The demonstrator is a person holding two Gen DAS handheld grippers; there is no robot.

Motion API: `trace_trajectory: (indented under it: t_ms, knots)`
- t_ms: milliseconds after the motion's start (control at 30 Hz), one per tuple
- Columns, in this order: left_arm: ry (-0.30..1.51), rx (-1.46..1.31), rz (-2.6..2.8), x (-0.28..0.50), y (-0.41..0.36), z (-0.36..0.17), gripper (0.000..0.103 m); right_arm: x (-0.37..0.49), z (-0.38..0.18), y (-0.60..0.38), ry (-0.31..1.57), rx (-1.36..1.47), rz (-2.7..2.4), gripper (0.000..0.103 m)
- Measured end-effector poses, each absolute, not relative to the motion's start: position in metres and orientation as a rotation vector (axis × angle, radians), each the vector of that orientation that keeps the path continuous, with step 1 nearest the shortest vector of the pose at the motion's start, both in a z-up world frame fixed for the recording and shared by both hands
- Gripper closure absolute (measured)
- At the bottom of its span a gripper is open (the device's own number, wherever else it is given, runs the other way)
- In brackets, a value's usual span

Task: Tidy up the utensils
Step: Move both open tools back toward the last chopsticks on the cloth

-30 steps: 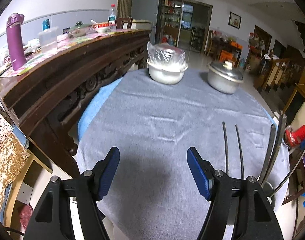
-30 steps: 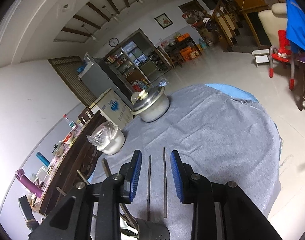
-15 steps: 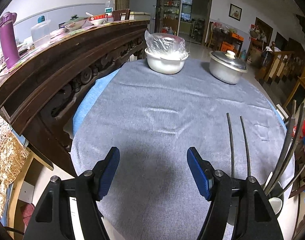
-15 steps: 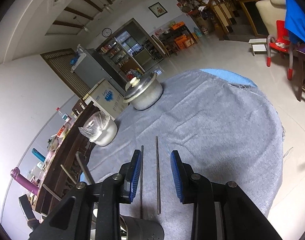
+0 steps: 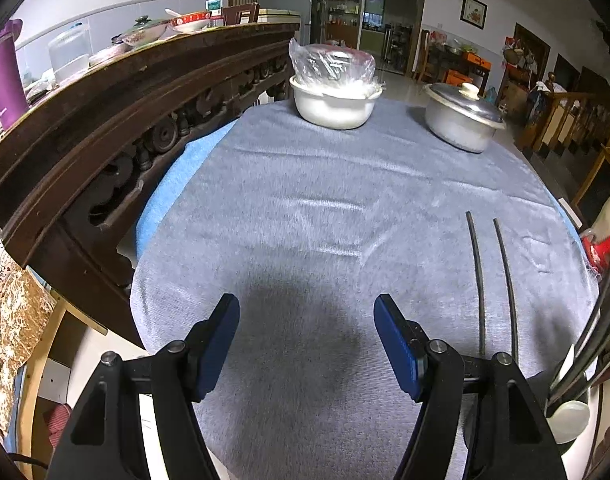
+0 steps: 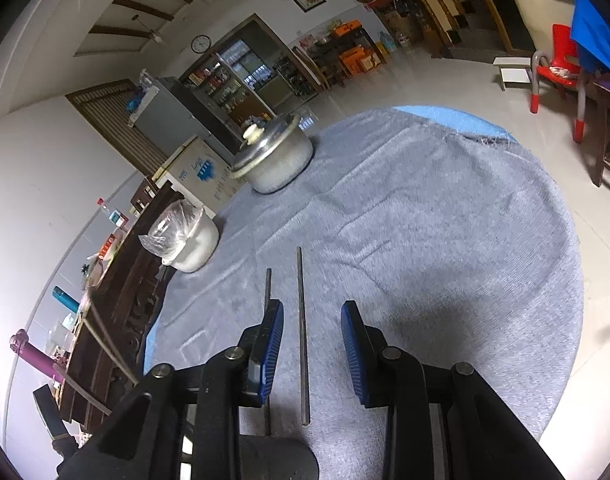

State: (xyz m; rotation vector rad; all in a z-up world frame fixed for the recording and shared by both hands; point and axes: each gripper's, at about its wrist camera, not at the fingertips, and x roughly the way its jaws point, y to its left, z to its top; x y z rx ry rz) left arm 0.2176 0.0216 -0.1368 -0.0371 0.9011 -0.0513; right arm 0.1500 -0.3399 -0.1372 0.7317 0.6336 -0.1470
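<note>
Both grippers advanced; right gripper [image 6: 312, 346] now straddles one of two chopsticks [image 6: 302, 332].

On the table [image 5: 325, 208] two chopsticks [image 5: 491, 280] lie side by side, close together and nearly parallel, toward its right side. At the far edge stand a bowl [image 5: 335, 106] on the left and a lidded pot [image 5: 461, 122] to its right, apart from each other. A wooden sideboard [image 5: 105, 120] runs along the table's left side, with a bottle [image 5: 5, 76] and dishes on top. A utensil holder [image 5: 569, 412] with sticks in it stands just right of the chopsticks' near ends.
</note>
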Motion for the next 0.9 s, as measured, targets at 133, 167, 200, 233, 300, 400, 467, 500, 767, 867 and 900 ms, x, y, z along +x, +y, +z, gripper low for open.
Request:
trace_trajectory:
  t_ms: [133, 167, 200, 233, 300, 400, 467, 500, 767, 867, 900]
  knots:
    - [0.915, -0.033, -0.044, 0.223, 0.021, -0.142, 0.033, 0.156, -0.145, -0.338, 0.66, 0.726, -0.144, 0.071]
    - [0.917, -0.031, -0.043, 0.223, 0.021, -0.144, 0.033, 0.159, -0.148, -0.338, 0.671, 0.725, -0.143, 0.071]
    - [0.921, -0.029, -0.042, 0.225, 0.02, -0.146, 0.033, 0.16, -0.15, -0.338, 0.676, 0.725, -0.143, 0.071]
    - [0.926, -0.026, -0.042, 0.226, 0.019, -0.147, 0.033, 0.162, -0.152, -0.339, 0.684, 0.725, -0.144, 0.071]
    - [0.934, -0.02, -0.045, 0.228, 0.017, -0.15, 0.033, 0.166, -0.157, -0.34, 0.708, 0.721, -0.143, 0.071]
    - [0.942, 0.001, -0.049, 0.232, 0.011, -0.154, 0.033, 0.173, -0.164, -0.341, 0.742, 0.715, -0.134, 0.071]
    - [0.946, 0.011, -0.055, 0.235, 0.007, -0.156, 0.033, 0.178, -0.169, -0.342, 0.764, 0.713, -0.127, 0.071]
    - [0.948, 0.017, -0.059, 0.237, 0.005, -0.157, 0.033, 0.182, -0.171, -0.343, 0.779, 0.708, -0.124, 0.071]
    - [0.964, 0.07, -0.083, 0.256, -0.012, -0.167, 0.033, 0.213, -0.186, -0.343, 0.857, 0.678, -0.099, 0.071]
    - [0.978, 0.08, -0.086, 0.263, -0.016, -0.172, 0.033, 0.225, -0.189, -0.342, 0.872, 0.671, -0.09, 0.071]
    - [0.983, 0.083, -0.088, 0.266, -0.017, -0.174, 0.033, 0.229, -0.189, -0.342, 0.875, 0.668, -0.087, 0.071]
